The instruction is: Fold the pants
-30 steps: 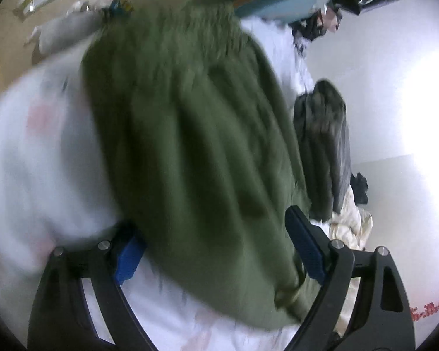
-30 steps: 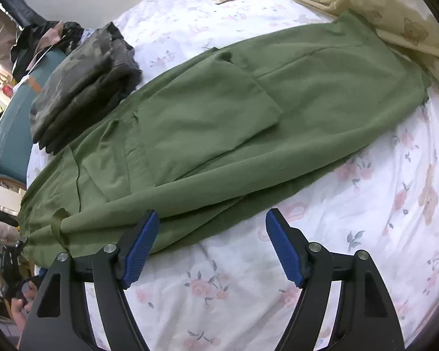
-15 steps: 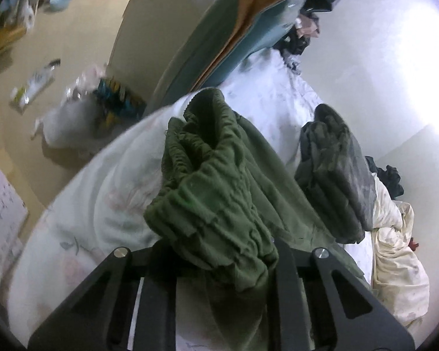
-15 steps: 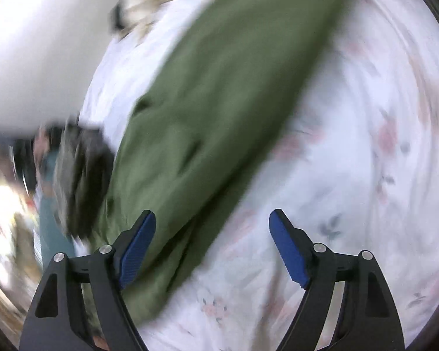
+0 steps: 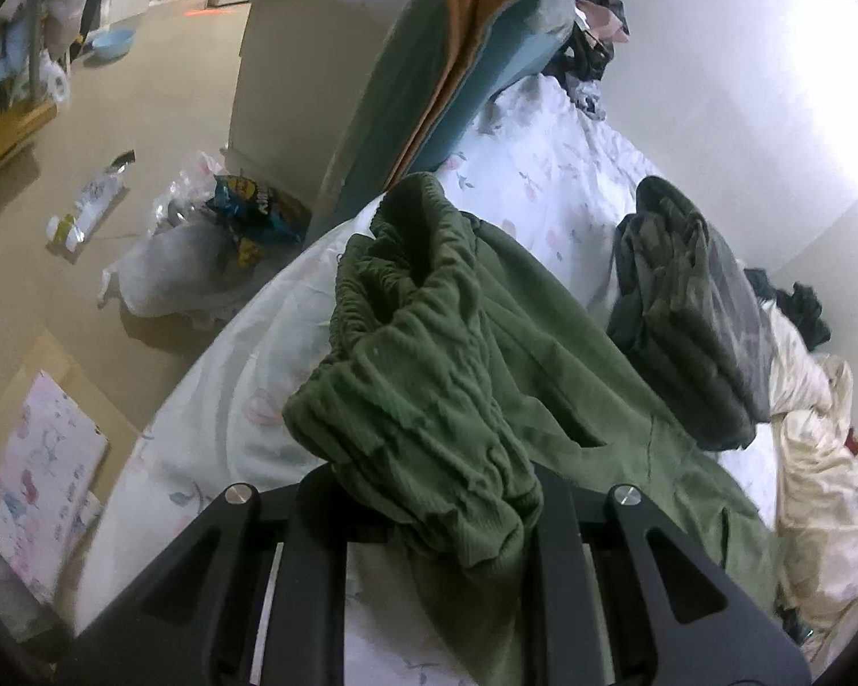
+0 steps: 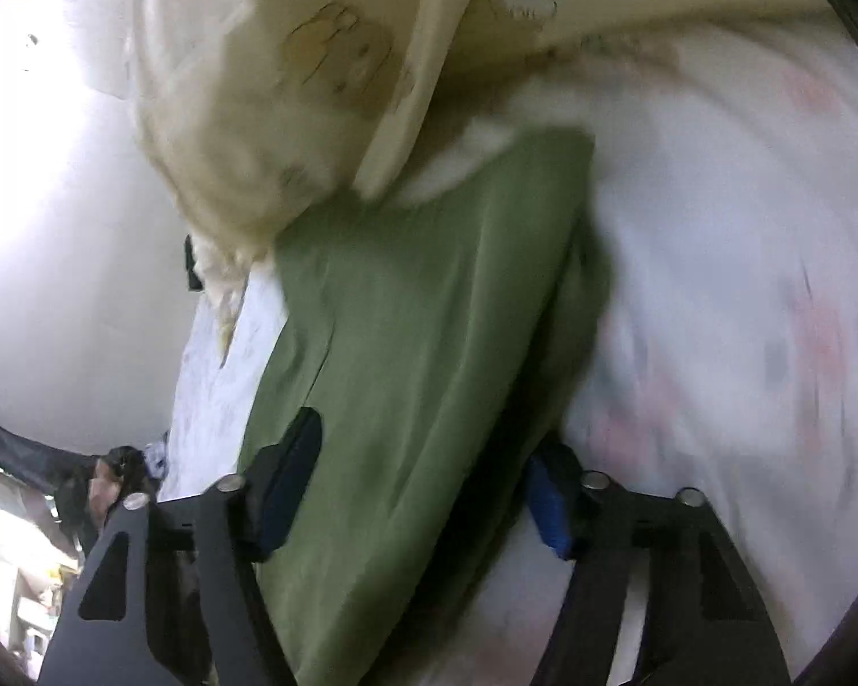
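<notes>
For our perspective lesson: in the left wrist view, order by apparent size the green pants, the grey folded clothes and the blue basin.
1. Green pants, nearest the camera
2. Grey folded clothes
3. Blue basin, far off

Beige floor (image 5: 160, 97), white wall (image 5: 743, 86), floral-sheeted bed (image 5: 543, 171).

- The green pants (image 5: 429, 377) were seen as matt woven cloth, ribbed and gathered at the elastic waistband.
- The bed sheet (image 5: 543, 171) was seen as smooth, matt printed cotton.
- The left gripper (image 5: 429, 520) was made of matt black plastic with shiny metal bolts.
- The floor (image 5: 160, 97) was seen as smooth and faintly glossy.
</notes>
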The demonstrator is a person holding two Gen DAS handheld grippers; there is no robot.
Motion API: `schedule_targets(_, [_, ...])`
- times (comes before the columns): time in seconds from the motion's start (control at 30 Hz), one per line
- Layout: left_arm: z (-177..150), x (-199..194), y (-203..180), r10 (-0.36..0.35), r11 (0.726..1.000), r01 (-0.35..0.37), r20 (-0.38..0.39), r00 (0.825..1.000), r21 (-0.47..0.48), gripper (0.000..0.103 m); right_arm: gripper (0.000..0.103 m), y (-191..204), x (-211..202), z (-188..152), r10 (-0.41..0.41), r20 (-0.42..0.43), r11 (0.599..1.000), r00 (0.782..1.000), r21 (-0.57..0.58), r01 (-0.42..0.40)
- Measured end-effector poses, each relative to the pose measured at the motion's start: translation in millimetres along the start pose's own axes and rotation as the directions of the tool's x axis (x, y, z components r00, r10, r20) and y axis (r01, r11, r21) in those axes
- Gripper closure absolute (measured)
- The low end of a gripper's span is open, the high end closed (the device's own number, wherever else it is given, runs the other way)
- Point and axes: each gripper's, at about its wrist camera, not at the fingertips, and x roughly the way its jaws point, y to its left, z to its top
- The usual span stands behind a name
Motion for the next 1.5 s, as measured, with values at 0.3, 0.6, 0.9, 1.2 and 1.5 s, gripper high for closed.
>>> schedule_targets(0.3, [17.7, -34.7, -28.4, -0.034, 0.995, 0.032, 0.029, 0.999, 0.097, 0.090, 0.101, 47.2, -16.4, 12.0, -0.097, 0.091, 0.965, 0.991, -0.234, 0.116])
schedule_targets(0.6, [45.5, -113.9, -6.4, -0.131, 0.991, 0.131, 0.017, 0.991, 0.020, 0.091, 0.101, 98.8, -102.2, 13.8, -0.195, 0.123, 0.922, 0.973, -0.316, 0.224])
schedule_targets(0.9, [-2.4, -140.7, 75.8, 0.112, 0.994, -0.108, -0.244, 0.963, 0.029, 0.090, 0.099, 27.7, -176.8, -58.6, -0.523, -0.123, 0.844, 0.843, -0.213, 0.492])
schedule_targets(1.2, [-26.3, -123.3, 94.9, 0.225, 0.974, -0.212, -0.299, 0.927, 0.075, 0.089, 0.054, -1.5, -189.6, -61.2, -0.846, 0.018, 0.507, 0.533, -0.279, 0.815])
schedule_targets(1.5, [-29.3, -129.6, 66.1, 0.267, 0.955, -0.225, -0.225, 0.937, 0.195, 0.089, 0.054, 147.3, -155.0, -206.5, -0.337, -0.305, 0.811, 0.891, -0.574, 0.110])
